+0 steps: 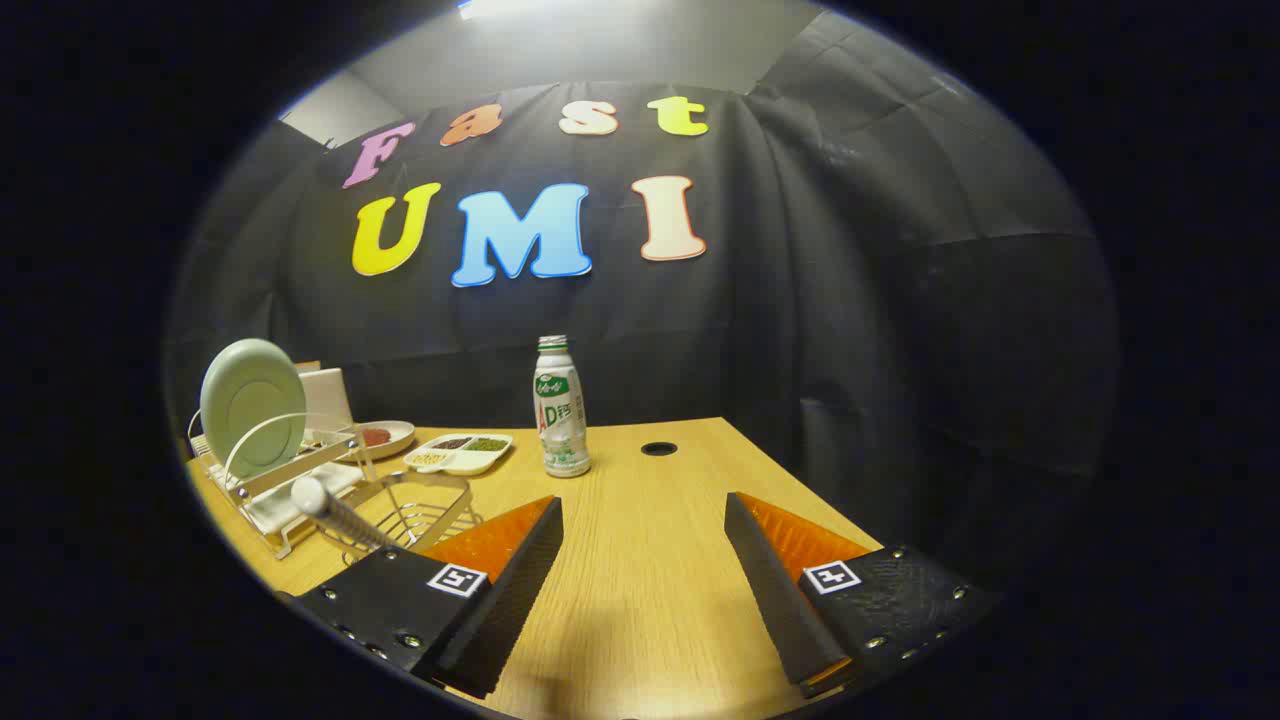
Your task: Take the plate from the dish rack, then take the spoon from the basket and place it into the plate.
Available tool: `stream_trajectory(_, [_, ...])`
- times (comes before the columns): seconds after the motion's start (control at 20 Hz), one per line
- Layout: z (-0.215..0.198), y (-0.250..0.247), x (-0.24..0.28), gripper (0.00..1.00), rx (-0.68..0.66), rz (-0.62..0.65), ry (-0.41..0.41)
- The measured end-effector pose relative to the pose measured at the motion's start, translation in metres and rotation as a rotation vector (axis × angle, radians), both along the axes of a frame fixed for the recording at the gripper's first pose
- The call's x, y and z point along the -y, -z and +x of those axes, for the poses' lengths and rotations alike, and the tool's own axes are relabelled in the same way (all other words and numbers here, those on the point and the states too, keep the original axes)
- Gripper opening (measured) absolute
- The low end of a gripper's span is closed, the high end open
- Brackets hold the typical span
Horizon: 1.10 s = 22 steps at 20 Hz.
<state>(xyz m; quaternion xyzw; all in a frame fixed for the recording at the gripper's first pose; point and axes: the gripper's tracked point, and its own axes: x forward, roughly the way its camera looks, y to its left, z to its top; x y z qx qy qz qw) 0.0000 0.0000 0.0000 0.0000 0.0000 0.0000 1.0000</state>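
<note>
The claw (640, 560) gapes wide, holding nothing, above the bare surface (640, 600); plate (252, 405) upright in the rack (280, 480).

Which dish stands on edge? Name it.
The pale green plate, upright in the dish rack. The small dish and divided tray lie flat on the table. The gripper jaws are open, empty.

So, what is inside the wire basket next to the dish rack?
A spoon stands slanted in the wire basket, handle end up. Its bowl is hidden by the open claw's finger. The plate stands in the dish rack.
</note>
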Motion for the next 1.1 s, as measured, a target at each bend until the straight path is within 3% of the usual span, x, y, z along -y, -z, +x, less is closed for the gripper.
stream_trajectory(0.25, [-0.02,-0.069,0.021,0.99,0.054,-0.069,0.128])
stream_trajectory(0.6, [-0.09,-0.14,-0.011,0.99,0.072,-0.1,0.237])
stream_trajectory(1.1, [-0.137,-0.174,-0.189,0.99,0.037,-0.041,0.055])
